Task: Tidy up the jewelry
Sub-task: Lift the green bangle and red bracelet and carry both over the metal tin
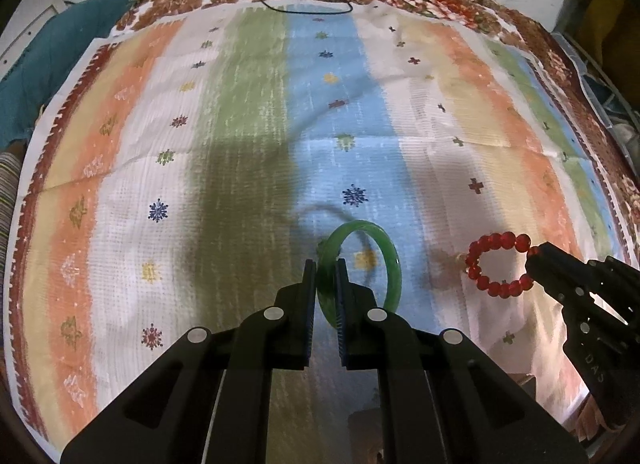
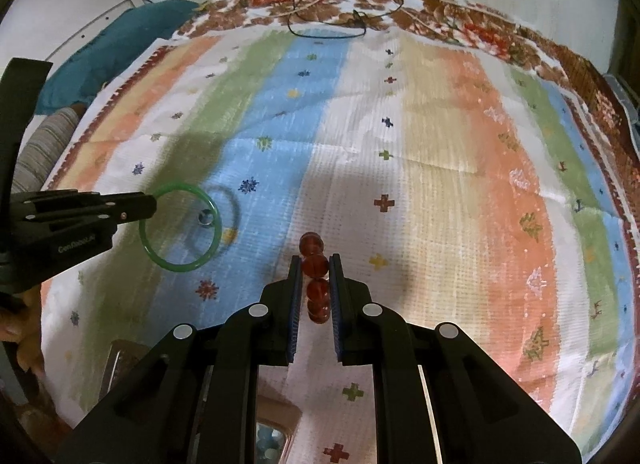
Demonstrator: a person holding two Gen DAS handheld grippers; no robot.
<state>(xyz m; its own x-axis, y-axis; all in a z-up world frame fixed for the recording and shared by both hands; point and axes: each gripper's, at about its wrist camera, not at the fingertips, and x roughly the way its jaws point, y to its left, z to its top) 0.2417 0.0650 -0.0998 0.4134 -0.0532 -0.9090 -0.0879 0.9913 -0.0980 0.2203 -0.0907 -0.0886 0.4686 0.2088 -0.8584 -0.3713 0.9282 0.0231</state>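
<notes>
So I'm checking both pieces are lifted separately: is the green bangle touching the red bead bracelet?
Apart. The left wrist view shows striped cloth between the green bangle and the red bead bracelet.

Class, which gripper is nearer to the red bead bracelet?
Right. The right gripper clamps the red bead bracelet; the left gripper holds the green bangle beside it.

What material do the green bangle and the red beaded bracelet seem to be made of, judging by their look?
Green bangle: probably jade, glass or resin; it is a smooth, glossy, translucent solid ring with cloudy green colour. The left gripper is shut on it.

Red beaded bracelet: likely glass or plastic beads; they are round, shiny and partly see-through, deep red. The right gripper is shut on it.
</notes>
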